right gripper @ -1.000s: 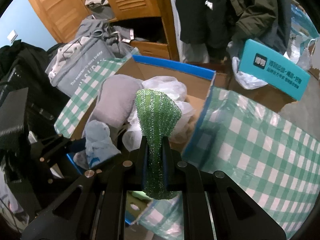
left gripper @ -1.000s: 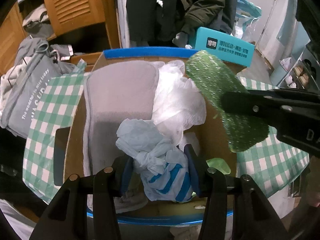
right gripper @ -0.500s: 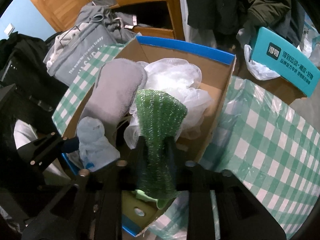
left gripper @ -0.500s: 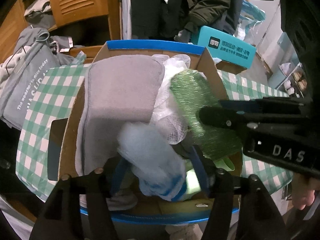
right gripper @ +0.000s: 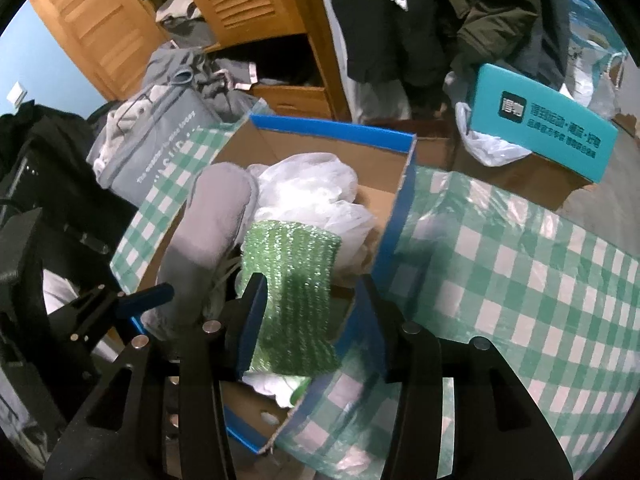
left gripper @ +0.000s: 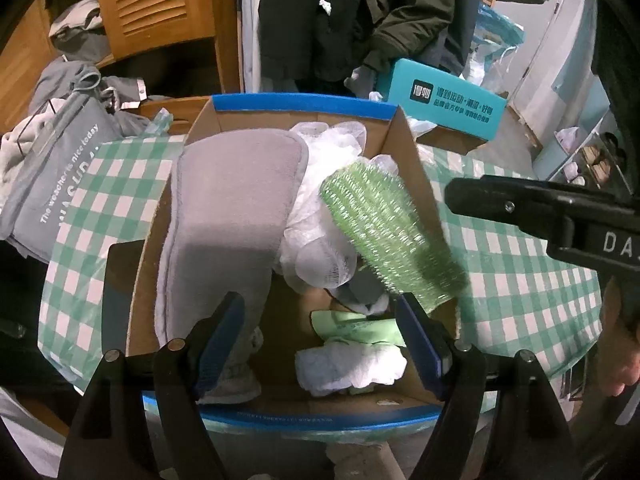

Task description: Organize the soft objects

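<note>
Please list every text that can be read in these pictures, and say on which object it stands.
"The weather is nice today": grey bag; the larger letters below it are cut off.
"DA", cut off: right gripper.
Chinese characters on the teal box: too small to read.

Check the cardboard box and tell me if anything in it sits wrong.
The green mesh scrubber is not settled: it slants over the cardboard box's right wall, lower end near the rim, blurred. The grey cloth also stands above the box's left side. Nothing looks spilled or torn.
</note>
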Motion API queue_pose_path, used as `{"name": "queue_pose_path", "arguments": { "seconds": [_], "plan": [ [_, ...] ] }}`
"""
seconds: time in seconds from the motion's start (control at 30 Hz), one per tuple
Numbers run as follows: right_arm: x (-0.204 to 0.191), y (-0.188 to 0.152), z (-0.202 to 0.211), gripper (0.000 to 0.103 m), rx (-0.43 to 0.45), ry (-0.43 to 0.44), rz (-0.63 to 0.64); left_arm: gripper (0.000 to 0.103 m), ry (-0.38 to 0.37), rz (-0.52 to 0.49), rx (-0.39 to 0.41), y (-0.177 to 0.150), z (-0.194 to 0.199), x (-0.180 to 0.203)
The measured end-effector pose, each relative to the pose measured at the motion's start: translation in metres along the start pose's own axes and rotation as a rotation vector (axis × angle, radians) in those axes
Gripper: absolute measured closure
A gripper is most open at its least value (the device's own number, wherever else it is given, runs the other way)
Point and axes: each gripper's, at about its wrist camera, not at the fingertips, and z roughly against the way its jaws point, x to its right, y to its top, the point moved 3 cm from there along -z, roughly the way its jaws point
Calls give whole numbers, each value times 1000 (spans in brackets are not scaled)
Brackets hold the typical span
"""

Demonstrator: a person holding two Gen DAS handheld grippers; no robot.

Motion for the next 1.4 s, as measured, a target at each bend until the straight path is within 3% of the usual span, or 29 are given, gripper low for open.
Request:
{"name": "queue_pose_path", "arguments": {
  "seconds": [0.27,0.53,0.67,0.87,1.1,1.4],
  "plan": [
    [10,-9,16,51,16,-41,16,22,-18,14,54,9,24,4],
    [18,-21,40,51,34,-54,10,22,-11,-43,81,8,37,23],
    [20,-25,58,48,57,-64,10,15,-8,-56,97,9,44,30],
    [22,-31,86,47,102,-75,23,15,24,-88,130,12,56,43],
    [29,-38,114,44,157,-96,24,1,44,-103,159,14,71,58],
    [45,-43,139,43,210,-145,1,1,89,-147,166,16,78,80]
  ]
}}
